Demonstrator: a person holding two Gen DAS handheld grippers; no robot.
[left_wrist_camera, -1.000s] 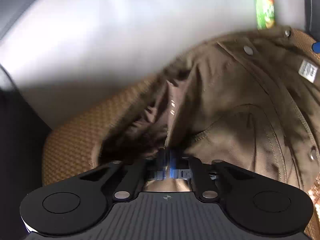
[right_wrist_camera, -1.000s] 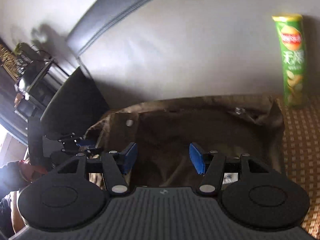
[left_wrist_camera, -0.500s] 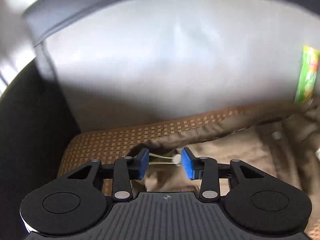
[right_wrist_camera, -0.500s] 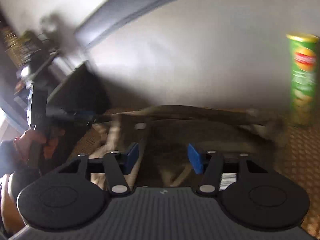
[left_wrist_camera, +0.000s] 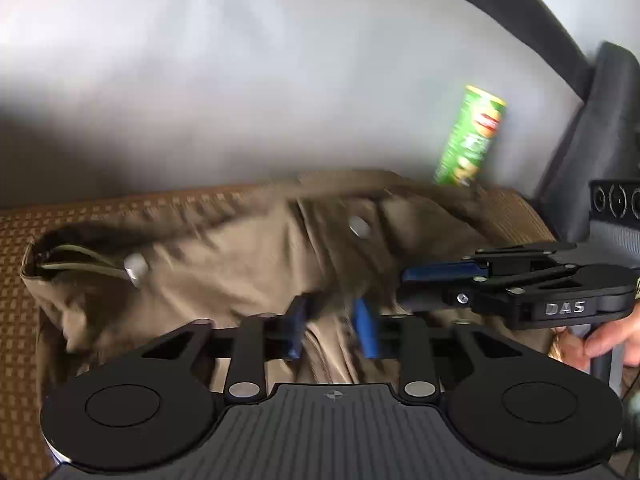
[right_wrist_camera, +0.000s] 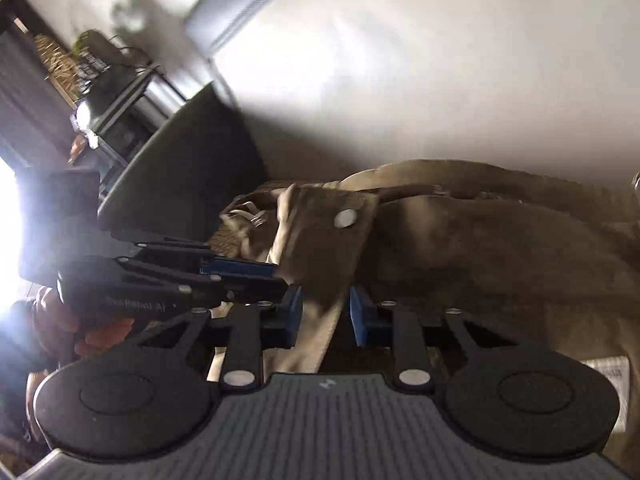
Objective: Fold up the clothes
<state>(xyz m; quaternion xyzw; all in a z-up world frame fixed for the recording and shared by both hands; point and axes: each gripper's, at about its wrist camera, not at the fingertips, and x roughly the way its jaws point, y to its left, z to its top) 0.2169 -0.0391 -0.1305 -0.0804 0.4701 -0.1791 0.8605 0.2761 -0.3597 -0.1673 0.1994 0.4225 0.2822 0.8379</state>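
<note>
A brown jacket (left_wrist_camera: 240, 272) with silver snap buttons (left_wrist_camera: 359, 226) lies crumpled on a woven brown mat (left_wrist_camera: 100, 208). My left gripper (left_wrist_camera: 332, 328) hovers low over its near edge. Its jaws are opening, a ridge of cloth lies between the blue pads, and they do not press on it. From the right, my right gripper (left_wrist_camera: 412, 286) reaches in, held by a hand (left_wrist_camera: 600, 344). In the right wrist view my right gripper (right_wrist_camera: 326, 316) is closing around a pale flap of the jacket (right_wrist_camera: 480, 248) below a snap (right_wrist_camera: 346, 218). A gap still shows beside the flap. The left gripper (right_wrist_camera: 276, 278) comes in from the left.
A green can of crisps (left_wrist_camera: 472, 136) stands at the back right against the grey sofa back (left_wrist_camera: 240, 80). A black armrest (right_wrist_camera: 192, 184) bounds the mat on the left, with a cluttered shelf (right_wrist_camera: 100, 80) beyond. A white label (right_wrist_camera: 608, 372) shows on the jacket.
The left gripper, shut on cloth a second ago, has let go, widened and swung toward the jacket's middle. The right gripper has dropped onto the jacket and narrowed around a flap.
</note>
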